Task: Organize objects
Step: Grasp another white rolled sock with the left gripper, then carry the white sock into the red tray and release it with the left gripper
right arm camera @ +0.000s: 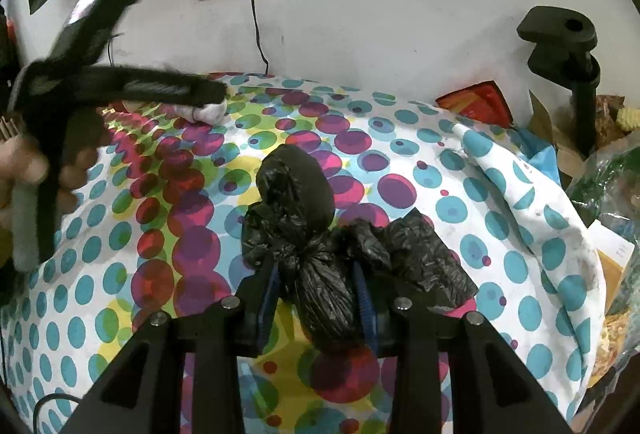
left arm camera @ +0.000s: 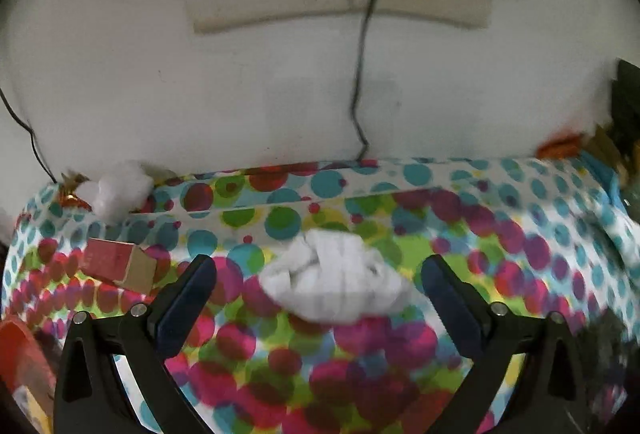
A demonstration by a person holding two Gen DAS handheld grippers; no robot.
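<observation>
Black bag (right arm camera: 316, 234), tied and crinkly, sits pinched at its knotted neck in the right tongs (right arm camera: 316, 298) above the spotted bench (right arm camera: 500, 194); light, soft, slippery. Left tongs (left arm camera: 320, 274) gape around a white wad (left arm camera: 334, 278).

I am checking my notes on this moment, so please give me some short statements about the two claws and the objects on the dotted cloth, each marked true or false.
1. The right claw is shut on a crumpled black plastic bag. True.
2. The left claw is shut on the crumpled white tissue wad. False: it is open, the wad lies between its fingers.
3. The small red cardboard box lies on the colourful dotted cloth. True.
4. The cloth is plain white. False: it has coloured dots.
</observation>
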